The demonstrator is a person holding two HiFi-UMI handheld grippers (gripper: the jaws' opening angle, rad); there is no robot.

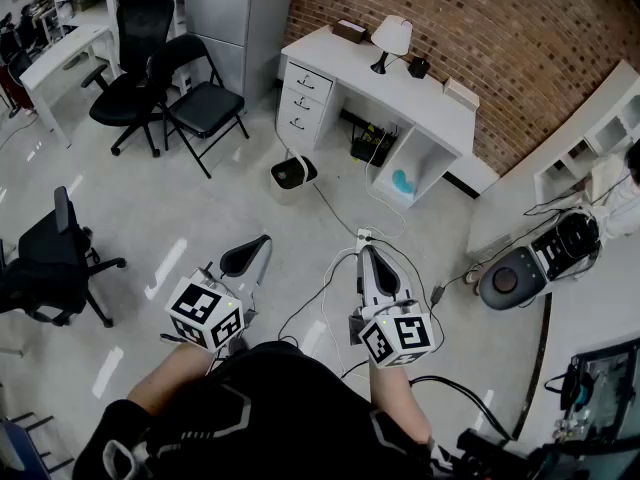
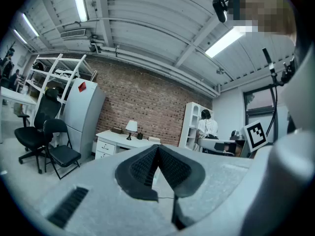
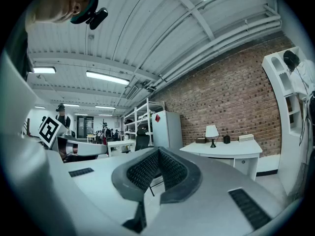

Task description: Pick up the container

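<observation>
Grey office floor (image 1: 200, 218) carries a small white square container (image 1: 293, 173) beside the white drawer desk (image 1: 400, 93), as left gripper (image 1: 252, 251) and right gripper (image 1: 367, 258) hover level, jaws closed on nothing.

Red-brown brickwork is shown on the wall (image 1: 480, 38) behind the white desk (image 1: 400, 88). The office chair (image 1: 135, 68) and folding chair (image 1: 205, 103) left of the desk are coloured black; the container (image 1: 279, 181) before it, white-rimmed, black inside.

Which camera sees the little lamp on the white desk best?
The head view: the lamp looks biggest there, seen from above on the desk, with nothing in front. In the left gripper view the lamp and in the right gripper view the lamp are tiny, far off, seen side-on.
</observation>
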